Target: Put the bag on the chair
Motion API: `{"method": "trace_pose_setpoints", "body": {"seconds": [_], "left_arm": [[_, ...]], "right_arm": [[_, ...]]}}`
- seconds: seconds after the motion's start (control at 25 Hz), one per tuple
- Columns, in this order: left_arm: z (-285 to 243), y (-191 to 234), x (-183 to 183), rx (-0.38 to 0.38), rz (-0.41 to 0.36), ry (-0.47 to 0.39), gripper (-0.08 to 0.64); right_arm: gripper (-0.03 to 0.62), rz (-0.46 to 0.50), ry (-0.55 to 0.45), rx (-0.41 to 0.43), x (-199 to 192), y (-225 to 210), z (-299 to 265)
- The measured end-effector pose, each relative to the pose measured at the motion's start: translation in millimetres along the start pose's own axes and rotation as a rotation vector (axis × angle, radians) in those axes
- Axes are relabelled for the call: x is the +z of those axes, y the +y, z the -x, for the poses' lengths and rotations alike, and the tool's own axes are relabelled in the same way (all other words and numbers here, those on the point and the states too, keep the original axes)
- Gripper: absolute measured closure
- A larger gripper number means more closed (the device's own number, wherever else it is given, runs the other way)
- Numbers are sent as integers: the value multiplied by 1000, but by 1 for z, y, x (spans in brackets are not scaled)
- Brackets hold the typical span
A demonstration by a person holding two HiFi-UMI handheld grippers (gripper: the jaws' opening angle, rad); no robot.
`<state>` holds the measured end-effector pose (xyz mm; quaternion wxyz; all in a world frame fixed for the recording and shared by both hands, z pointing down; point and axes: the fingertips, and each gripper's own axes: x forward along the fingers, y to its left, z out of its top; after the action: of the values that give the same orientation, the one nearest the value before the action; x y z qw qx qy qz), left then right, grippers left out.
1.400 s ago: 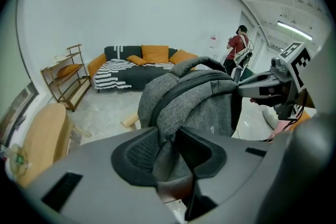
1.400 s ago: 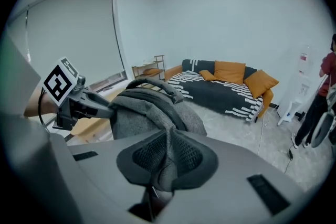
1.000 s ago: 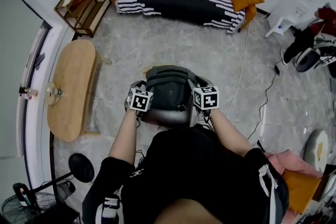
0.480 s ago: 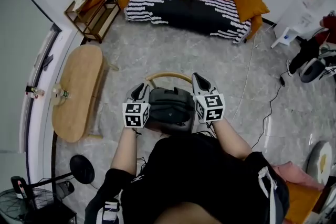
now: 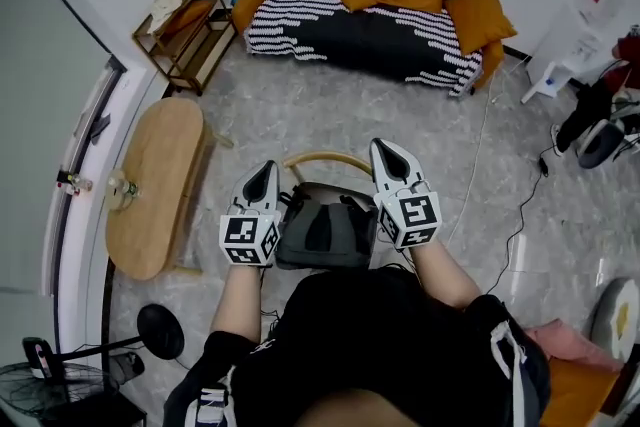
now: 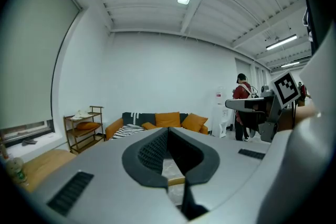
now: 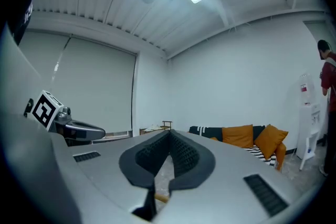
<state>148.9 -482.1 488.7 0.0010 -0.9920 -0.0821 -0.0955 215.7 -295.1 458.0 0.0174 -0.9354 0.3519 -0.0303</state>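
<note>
The dark grey bag [image 5: 325, 230] rests on the seat of a chair whose curved wooden backrest [image 5: 325, 157] shows just beyond it. My left gripper [image 5: 264, 169] is raised at the bag's left side, clear of it. Its jaws are closing to shut, with nothing between them. My right gripper [image 5: 385, 147] is raised at the bag's right side, also clear, shut and empty. In the left gripper view the shut jaws [image 6: 168, 131] point at the room, and the right gripper [image 6: 252, 105] shows at the right. The right gripper view shows its own shut jaws [image 7: 169, 134] and the left gripper [image 7: 73, 128].
An oval wooden table [image 5: 150, 185] stands left of the chair, with a wooden shelf [image 5: 185, 25] behind it. A striped sofa with orange cushions [image 5: 375, 10] lines the far wall. A cable [image 5: 480, 155] runs over the floor at the right. A person in red [image 6: 242, 105] stands far off.
Both grippers have come off the bag's sides, lifted and shut. The bag has gone down from between them onto the chair seat.
</note>
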Motion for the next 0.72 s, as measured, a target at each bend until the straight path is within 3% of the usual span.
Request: {"method": "trace_pose_setpoints", "body": {"seconds": [0.72], "left_arm": [[-4, 6, 2, 28, -10, -10, 538]], "right_arm": [[578, 8, -15, 3, 2, -6, -2]]}}
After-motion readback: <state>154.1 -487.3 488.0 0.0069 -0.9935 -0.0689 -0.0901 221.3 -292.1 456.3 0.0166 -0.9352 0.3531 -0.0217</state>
